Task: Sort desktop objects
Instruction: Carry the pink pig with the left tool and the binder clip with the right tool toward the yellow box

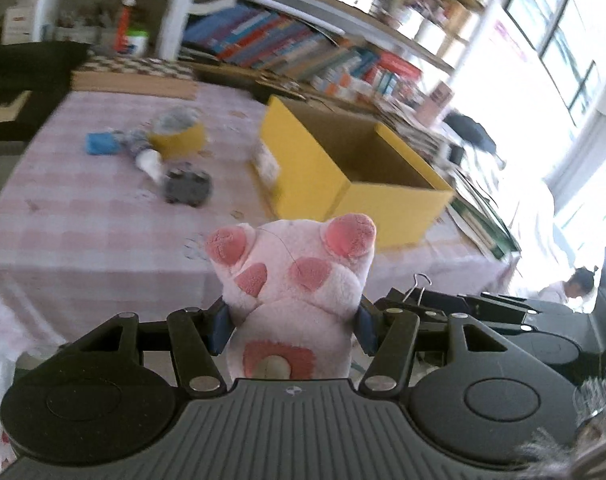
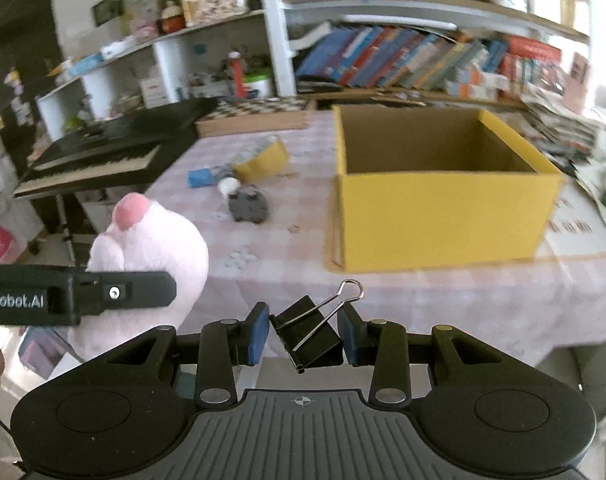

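Two grippers are each carrying something toward the yellow cardboard box [image 2: 443, 216], which is sitting open at centre right of the right wrist view. The left gripper [image 1: 291, 326] is pinching a pink plush toy [image 1: 295, 280] round its middle, low in the centre of its own frame. The right gripper [image 2: 303, 334] is squeezing a black binder clip [image 2: 307, 338] between its blue pads [image 2: 259, 334], low in the centre of that frame.

Several other items are waiting on the pink checked tablecloth [image 1: 83, 240]: a grey toy car [image 1: 189, 188], a blue block [image 1: 101, 144] and a small yellow box [image 1: 179, 140], all in the upper left of the left wrist view.

Risks as I judge them: the clip is sitting skewed, so it could be twisting out of the grip, and the soft plush could be slipping or snagging on the box rim.

Only one piece of writing is readable, "nRobot.AI", at the left edge of the right wrist view.
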Tool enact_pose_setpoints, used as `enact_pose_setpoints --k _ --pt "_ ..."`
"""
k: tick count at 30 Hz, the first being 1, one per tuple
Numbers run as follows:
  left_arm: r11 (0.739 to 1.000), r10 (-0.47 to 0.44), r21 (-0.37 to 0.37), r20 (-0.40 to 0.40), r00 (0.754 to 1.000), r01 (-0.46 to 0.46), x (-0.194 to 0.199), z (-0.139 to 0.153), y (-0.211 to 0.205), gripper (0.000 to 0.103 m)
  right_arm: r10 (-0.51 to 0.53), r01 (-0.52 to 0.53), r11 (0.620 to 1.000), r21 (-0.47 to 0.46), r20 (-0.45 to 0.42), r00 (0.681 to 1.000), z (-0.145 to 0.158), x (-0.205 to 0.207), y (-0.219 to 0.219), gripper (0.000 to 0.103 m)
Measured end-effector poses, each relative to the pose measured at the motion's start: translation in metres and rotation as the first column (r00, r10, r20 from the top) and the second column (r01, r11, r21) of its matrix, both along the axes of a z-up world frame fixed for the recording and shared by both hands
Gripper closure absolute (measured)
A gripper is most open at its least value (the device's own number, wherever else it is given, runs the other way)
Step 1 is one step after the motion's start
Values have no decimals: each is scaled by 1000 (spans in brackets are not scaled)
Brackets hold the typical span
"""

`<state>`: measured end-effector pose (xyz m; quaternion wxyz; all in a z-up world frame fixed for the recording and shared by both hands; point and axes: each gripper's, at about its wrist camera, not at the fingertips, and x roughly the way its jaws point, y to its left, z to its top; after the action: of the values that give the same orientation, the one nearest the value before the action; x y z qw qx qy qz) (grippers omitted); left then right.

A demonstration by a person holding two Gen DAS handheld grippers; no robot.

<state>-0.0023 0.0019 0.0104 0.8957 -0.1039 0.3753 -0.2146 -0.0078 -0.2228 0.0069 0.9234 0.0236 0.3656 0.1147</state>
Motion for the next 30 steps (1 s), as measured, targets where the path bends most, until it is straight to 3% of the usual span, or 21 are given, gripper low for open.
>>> enact_pose_setpoints --k 17,30 --pt "970 -244 -18 -47 969 243 21 -12 -72 47 -207 205 978 -28 -57 977 -8 -22 -53 66" --pt "973 -231 -1 -35 972 231 42 -7 -99 47 -183 182 983 -17 -63 981 -8 3 -77 66"
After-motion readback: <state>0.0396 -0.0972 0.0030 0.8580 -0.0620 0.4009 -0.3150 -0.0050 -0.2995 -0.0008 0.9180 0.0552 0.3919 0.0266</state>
